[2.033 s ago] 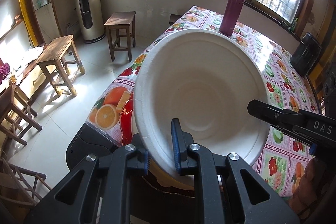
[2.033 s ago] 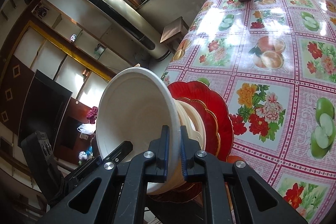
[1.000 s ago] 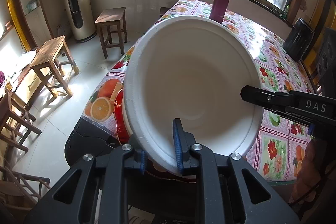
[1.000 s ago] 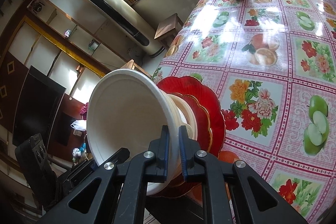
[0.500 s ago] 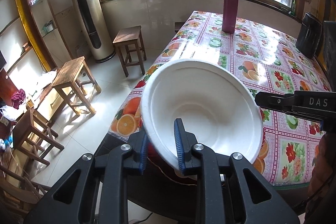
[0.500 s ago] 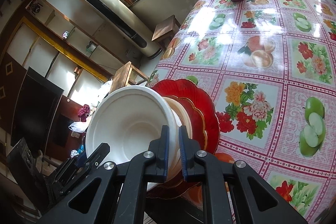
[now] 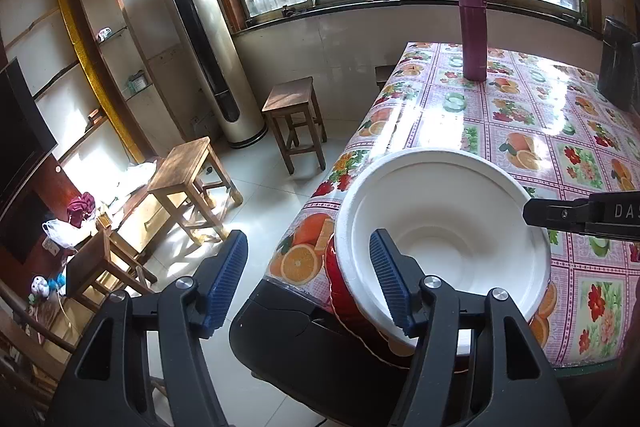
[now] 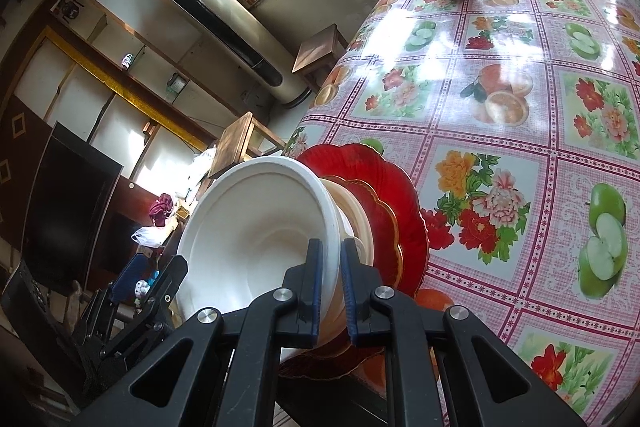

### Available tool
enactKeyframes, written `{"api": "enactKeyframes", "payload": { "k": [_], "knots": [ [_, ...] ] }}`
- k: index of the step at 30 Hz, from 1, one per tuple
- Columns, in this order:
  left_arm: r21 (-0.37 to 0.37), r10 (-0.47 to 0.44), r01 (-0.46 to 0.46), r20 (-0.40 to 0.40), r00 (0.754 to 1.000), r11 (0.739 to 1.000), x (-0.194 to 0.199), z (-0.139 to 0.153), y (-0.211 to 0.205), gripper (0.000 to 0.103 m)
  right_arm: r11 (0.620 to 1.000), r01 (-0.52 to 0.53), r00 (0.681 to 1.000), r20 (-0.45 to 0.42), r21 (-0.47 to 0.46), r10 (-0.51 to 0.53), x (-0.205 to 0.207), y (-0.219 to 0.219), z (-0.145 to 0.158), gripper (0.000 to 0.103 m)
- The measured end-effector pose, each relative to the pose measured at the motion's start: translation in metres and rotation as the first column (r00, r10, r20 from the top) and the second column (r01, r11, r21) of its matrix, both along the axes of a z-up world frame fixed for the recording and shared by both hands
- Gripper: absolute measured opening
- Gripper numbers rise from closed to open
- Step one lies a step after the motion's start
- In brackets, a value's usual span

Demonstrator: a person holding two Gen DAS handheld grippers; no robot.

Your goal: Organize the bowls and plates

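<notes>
Step in hand: stacking. White bowl (image 7: 448, 227) sits on top of the stack at the near left corner of the table (image 7: 520, 115), over a cream dish (image 8: 358, 223) and red scalloped plates (image 8: 396, 203); stack overhangs the table edge a bit.

L gripper (image 7: 308, 277): jaws have just been opening, now stand wide. Right pad lies over the bowl's near rim, left pad is out over the floor, so no clamp on it; released, I judge.

R gripper (image 8: 329, 277): jaws nearly closed, pinching the bowl rim on its right side. Bowl looks tilted in the R wrist view, so prob not fully seated.

Next, as I read it: R levels the bowl into the cream dish, then lets go; L backs off clear of the rim w/o nudging. Risk: stack sits near the edge and could tip off.

Maroon flask (image 7: 473, 33) stands far on the table, well apart.
</notes>
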State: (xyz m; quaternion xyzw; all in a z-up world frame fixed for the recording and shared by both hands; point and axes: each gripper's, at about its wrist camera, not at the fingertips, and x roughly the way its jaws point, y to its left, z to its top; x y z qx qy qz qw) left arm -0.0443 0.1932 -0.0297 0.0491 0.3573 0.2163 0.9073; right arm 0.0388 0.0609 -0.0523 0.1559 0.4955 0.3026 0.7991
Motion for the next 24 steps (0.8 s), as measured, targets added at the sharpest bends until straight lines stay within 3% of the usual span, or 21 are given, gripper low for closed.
{"api": "enactKeyframes", "payload": {
  "k": [4, 9, 12, 18, 21, 23, 24],
  "knots": [
    [0.011, 0.025, -0.025, -0.02, 0.999, 1.0, 0.001, -0.006, 0.003, 0.068, 1.0, -0.002, 1.0, -0.005, 0.008, 0.002, 0.001, -0.002, -0.001, 0.012],
    [0.038, 0.053, -0.053, -0.012, 0.999, 0.998, -0.004, -0.007, 0.005, 0.08, 1.0, -0.002, 1.0, 0.006, 0.026, 0.002, 0.0, -0.007, -0.001, 0.012],
    [0.039, 0.057, -0.057, -0.002, 0.998, 0.998, -0.008, -0.007, 0.004, 0.082, 0.999, 0.0, 0.998, 0.059, 0.034, -0.002, -0.007, -0.011, 0.004, 0.013],
    [0.028, 0.078, -0.079, 0.039, 0.996, 0.997, -0.017, -0.004, 0.003, 0.083, 0.997, -0.031, 0.977, 0.211, 0.066, 0.017, -0.036, -0.024, 0.015, 0.031],
    [0.013, 0.089, -0.091, 0.095, 0.991, 0.996, -0.028, 0.004, 0.002, 0.083, 0.994, -0.037, 0.956, 0.293, 0.101, 0.006, -0.054, -0.036, 0.019, 0.057],
    [-0.003, 0.086, -0.087, 0.123, 0.989, 0.996, -0.034, 0.009, 0.001, 0.083, 0.991, -0.024, 0.941, 0.337, 0.129, -0.021, -0.065, -0.044, 0.023, 0.084],
    [-0.008, 0.085, -0.085, 0.135, 0.987, 0.996, -0.036, 0.011, 0.0, 0.083, 0.99, -0.018, 0.934, 0.356, 0.141, -0.034, -0.07, -0.048, 0.024, 0.088]
  ]
}}
